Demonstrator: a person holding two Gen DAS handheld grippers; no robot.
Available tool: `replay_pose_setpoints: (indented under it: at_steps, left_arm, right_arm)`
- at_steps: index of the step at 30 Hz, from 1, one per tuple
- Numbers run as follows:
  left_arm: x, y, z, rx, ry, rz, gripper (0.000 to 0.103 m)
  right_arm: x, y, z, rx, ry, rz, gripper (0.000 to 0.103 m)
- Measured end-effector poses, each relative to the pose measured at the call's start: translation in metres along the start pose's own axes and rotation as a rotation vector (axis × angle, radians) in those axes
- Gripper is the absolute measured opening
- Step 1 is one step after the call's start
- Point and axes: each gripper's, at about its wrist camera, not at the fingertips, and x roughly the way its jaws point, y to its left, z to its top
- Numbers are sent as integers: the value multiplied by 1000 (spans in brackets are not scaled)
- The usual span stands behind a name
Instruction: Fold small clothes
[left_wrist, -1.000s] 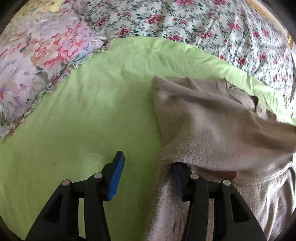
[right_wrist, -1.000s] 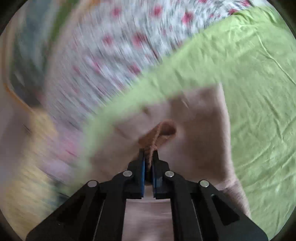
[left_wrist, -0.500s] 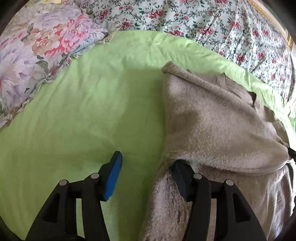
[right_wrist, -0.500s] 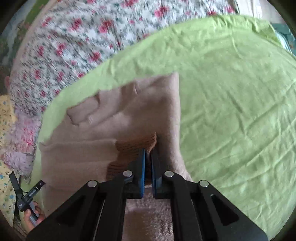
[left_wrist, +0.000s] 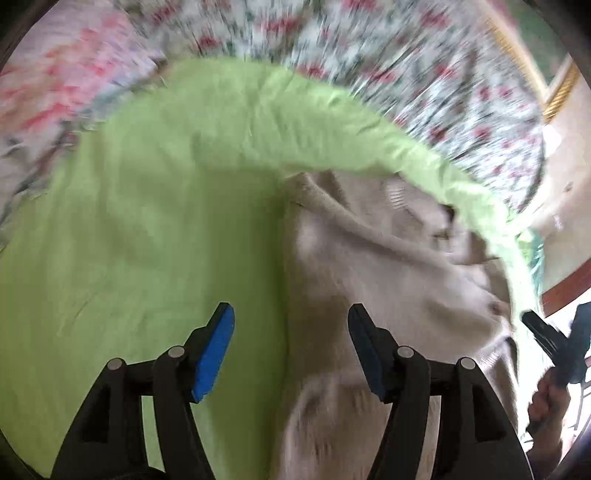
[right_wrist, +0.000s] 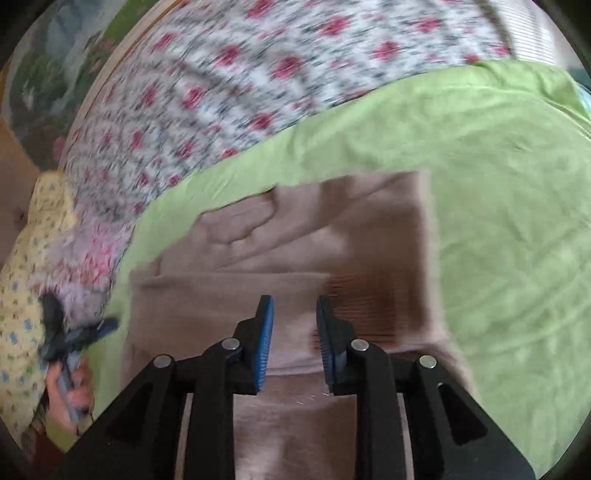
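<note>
Both claws hang open and empty: our left claw (left_wrist: 291, 343) wide, our right claw (right_wrist: 294, 332) narrower. Our beige sweater (right_wrist: 295, 240) lies on the green sheet (left_wrist: 166, 221) at twelve o'clock. We judge it soft and floppy, best pinched at the ribbed hem.

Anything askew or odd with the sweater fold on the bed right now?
Nothing stands out. The beige sweater lies on the green sheet with a sleeve folded across its body; the brown ribbed cuff rests on top. Both grippers' jaws are open, holding nothing.

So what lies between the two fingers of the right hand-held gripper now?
In the right wrist view, the open right hand-held gripper frames only the beige sweater, lying flat on the green sheet.
</note>
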Motion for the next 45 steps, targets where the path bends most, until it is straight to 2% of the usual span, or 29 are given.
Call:
replay_pose_setpoints:
  at_steps: [1,4,6,7,10,11,13,15,17,18,21,22,23,24,25,26,27,28,30,32,34,37,41,43,45]
  left_arm:
    - [17,-4,11,5,37,2,64]
    - [40,-9,39,-1,58,-5,57]
    - [50,-13,68,-3,35,-18,45]
    - [53,-14,77,-3,24,-15,36]
    - [61,-16,109,-17,-24,33,13]
    - [60,-15,116,-24,-42,46,12]
    - [51,-9,119,-39,-57,39,14]
    - [34,-3,112,-39,-85,23,24]
    - [8,6,91,-42,-118,-5,54]
    - [2,10,83,-44,-122,-19,56]
    - [-1,10,54,-28,-81,-65,56]
    - [6,7,49,-17,-43,-65,55]
    - [19,2,46,-2,-2,-26,52]
    - [30,-3,45,12,17,15,46]
    - [45,-6,50,20,34,55,30]
    - [49,-6,52,8,35,54,22]
    - [55,-6,61,-15,28,49,21]
    - [57,-7,75,-36,3,49,15]
    - [56,-9,92,-38,-30,71,13]
    - [50,-12,104,-32,-68,105,10]
    - [36,-9,107,-26,-94,82,11]
    - [16,-4,88,-11,-112,70,19]
    - [10,3,57,-19,-71,38,48]
    - [18,1,46,-19,-48,41,51]
    - [33,-1,34,4,-24,105,49]
  right_arm:
    - [8,4,0,-15,14,3,25]
    - [31,2,-5,-11,60,-5,25]
    - [45,-5,-7,4,83,-33,25]
    - [50,-9,-8,14,91,-38,25]
    - [55,-17,-10,46,94,-22,25]
    - [54,-18,-11,47,92,-17,25]
    - [49,-18,-11,46,90,-13,25]
    - [43,-17,-9,32,83,-17,25]
    - [34,-13,-6,6,61,-14,25]
    - [30,-12,-6,-1,51,-8,25]
    - [24,-5,-4,-17,30,13,25]
    - [24,-3,-4,-25,32,18,25]
    - [27,-2,-3,-27,34,16,25]
    - [29,-2,-2,-25,38,9,25]
    - [33,-2,-3,-19,45,5,25]
    - [37,-3,-3,-13,56,5,26]
    - [41,-4,-4,-10,68,-2,25]
    - [45,-5,-5,-12,77,-14,25]
    - [51,-9,-9,-9,92,-45,25]
    - [51,-18,-11,22,96,-26,25]
    - [45,-23,-11,45,84,-8,25]
    - [36,-22,-11,37,62,-15,26]
    - [24,-18,-8,15,20,-21,27]
    - [20,-17,-7,9,-9,-62,29]
    - [26,-21,-7,28,14,-49,31]
